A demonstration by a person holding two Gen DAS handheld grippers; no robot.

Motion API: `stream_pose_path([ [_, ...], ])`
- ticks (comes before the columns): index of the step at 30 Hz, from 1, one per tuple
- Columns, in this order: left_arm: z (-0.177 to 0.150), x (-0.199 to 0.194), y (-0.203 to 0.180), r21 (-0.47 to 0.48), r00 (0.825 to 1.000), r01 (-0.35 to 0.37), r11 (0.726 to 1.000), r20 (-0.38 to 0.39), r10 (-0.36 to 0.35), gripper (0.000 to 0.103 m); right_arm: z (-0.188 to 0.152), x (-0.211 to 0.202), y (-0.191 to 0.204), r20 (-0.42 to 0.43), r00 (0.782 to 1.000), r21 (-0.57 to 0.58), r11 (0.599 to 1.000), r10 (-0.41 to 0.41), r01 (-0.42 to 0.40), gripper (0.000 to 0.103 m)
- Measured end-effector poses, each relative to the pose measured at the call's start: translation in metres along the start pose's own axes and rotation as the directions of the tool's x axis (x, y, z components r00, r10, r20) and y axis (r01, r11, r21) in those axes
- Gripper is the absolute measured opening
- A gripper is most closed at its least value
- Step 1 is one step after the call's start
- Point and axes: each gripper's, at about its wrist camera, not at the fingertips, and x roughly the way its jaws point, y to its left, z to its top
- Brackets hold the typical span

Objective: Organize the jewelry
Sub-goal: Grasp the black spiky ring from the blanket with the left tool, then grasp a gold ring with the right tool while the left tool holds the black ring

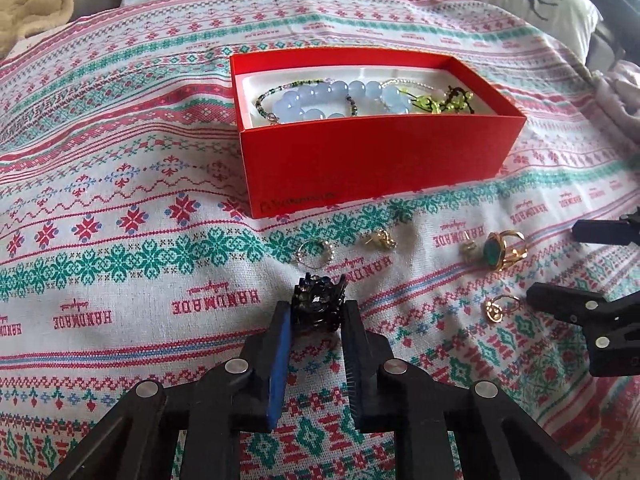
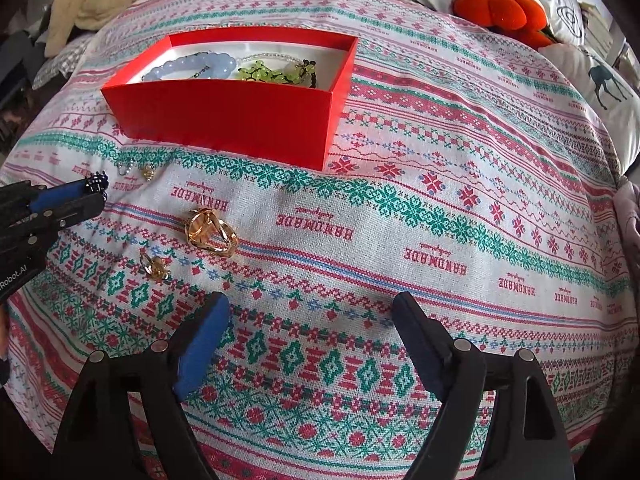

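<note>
The left gripper [image 1: 318,314] has its two fingers clenched on a dark, faceted ring [image 1: 319,305] — black and blue stones, the piece pinched between the blue pad and the dark one. From the left wrist view it sits at or just above the patterned cloth [image 1: 120,272]; the fisheye makes it hard to say whether it has left the fabric. The red box [image 1: 380,160] stands beyond it, open, with a blue bead bracelet [image 1: 332,98] and a yellow-green beaded piece [image 1: 432,102] already lying in its white tray.

The step in hand looks like a pick-up, one item in a run of transfers. Loose pieces lie on the cloth between gripper and box: a thin silver ring [image 1: 316,253], a small gold earring [image 1: 381,239], a gold ring with a green stone [image 1: 500,250] and a little gold ring [image 1: 498,307] near the right gripper [image 2: 312,336], which hangs released, fingers spread wide, holding nothing.

The next move likely calls for lifting the dark ring clear of the near wall of the box, carrying it forward over the tray, and releasing it only once past the rim — the grip is on a knobbly shape, so it could twist or slip.
</note>
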Motion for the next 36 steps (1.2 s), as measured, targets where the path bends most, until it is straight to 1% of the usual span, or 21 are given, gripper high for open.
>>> stream_pose_path([
  [7,-0.002,-0.009,-0.005,0.016,1.0,0.004,1.0,0.008,-0.004,0.019,0.011,0.005,0.011,0.012,1.0,-0.011,1.0,0.015,-0.015,0.086],
  [12,-0.004,-0.012,0.0,0.006,1.0,0.0,1.0,0.006,0.0,0.019,0.021,0.008,0.018,0.019,1.0,-0.016,1.0,0.025,-0.024,0.086],
  [15,-0.004,-0.011,0.004,-0.005,1.0,-0.004,1.0,0.0,0.004,0.019,0.026,0.008,0.025,0.03,0.999,-0.035,0.998,0.043,-0.042,0.081],
  [21,-0.003,-0.01,0.004,-0.007,1.0,-0.01,1.0,-0.005,0.01,0.019,0.03,0.006,0.043,0.053,0.996,-0.094,0.993,0.069,-0.064,0.064],
  [23,-0.004,-0.011,0.004,-0.007,1.0,-0.011,1.0,-0.005,0.011,0.019,0.03,0.006,0.044,0.055,0.995,-0.107,0.991,0.083,-0.076,0.055],
  [24,-0.004,-0.01,0.004,-0.008,1.0,-0.012,1.0,-0.005,0.012,0.019,0.029,0.005,0.044,0.055,0.994,-0.113,0.99,0.091,-0.084,0.053],
  [26,-0.004,-0.01,0.004,-0.009,1.0,-0.012,1.0,-0.006,0.012,0.019,0.028,0.004,0.046,0.053,0.992,-0.125,0.987,0.111,-0.103,0.042],
  [32,-0.003,-0.011,0.005,-0.009,1.0,-0.012,1.0,-0.005,0.012,0.019,0.026,0.002,0.052,0.04,0.989,-0.145,0.98,0.145,-0.138,0.021],
  [36,-0.003,-0.011,0.005,-0.008,1.0,-0.012,1.0,-0.005,0.012,0.019,0.026,0.002,0.053,0.038,0.989,-0.15,0.979,0.145,-0.138,0.015],
])
